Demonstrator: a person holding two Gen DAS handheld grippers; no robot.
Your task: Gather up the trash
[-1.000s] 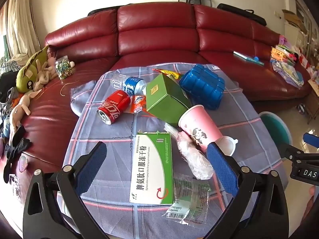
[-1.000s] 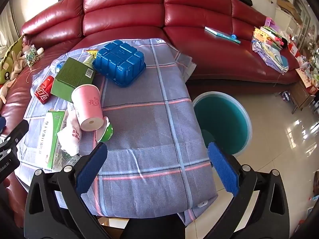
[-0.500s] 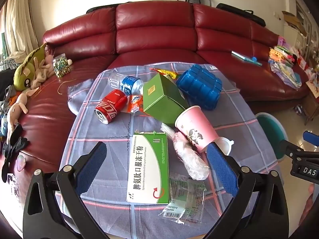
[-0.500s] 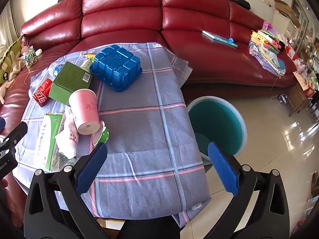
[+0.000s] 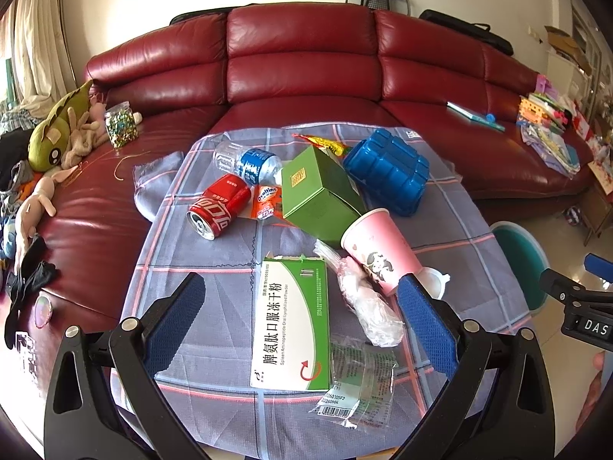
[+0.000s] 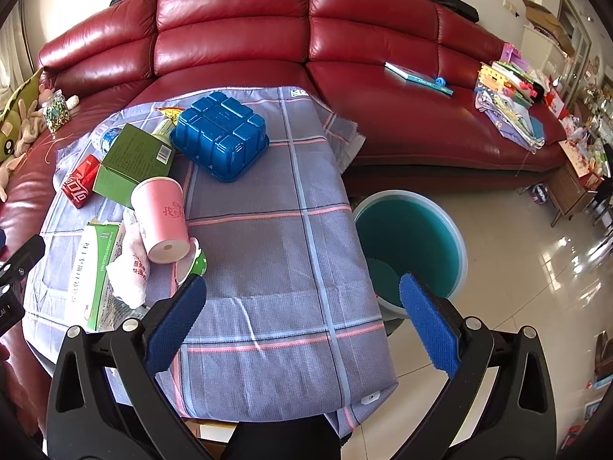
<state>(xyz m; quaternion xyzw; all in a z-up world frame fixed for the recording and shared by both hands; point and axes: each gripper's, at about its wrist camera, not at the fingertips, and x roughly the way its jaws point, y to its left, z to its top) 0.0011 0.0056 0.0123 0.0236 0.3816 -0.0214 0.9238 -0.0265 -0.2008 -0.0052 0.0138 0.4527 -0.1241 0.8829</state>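
A red sofa [image 5: 302,61] wraps behind the table [image 6: 268,249] with its checked cloth, and a teal bin [image 6: 413,237] stands on the floor just beside the table. The trash lies on the cloth: blue tray [image 5: 387,176], green box [image 5: 318,195], medicine carton [image 5: 293,322], pink cup [image 5: 379,249], cola can [image 5: 218,207]. Left gripper [image 5: 299,326] and right gripper [image 6: 302,326] both hang spread wide, holding nothing

Pink cup [image 5: 377,251], red can [image 5: 218,207], plaid lilac tablecloth [image 6: 276,237], teal bin [image 6: 412,245].
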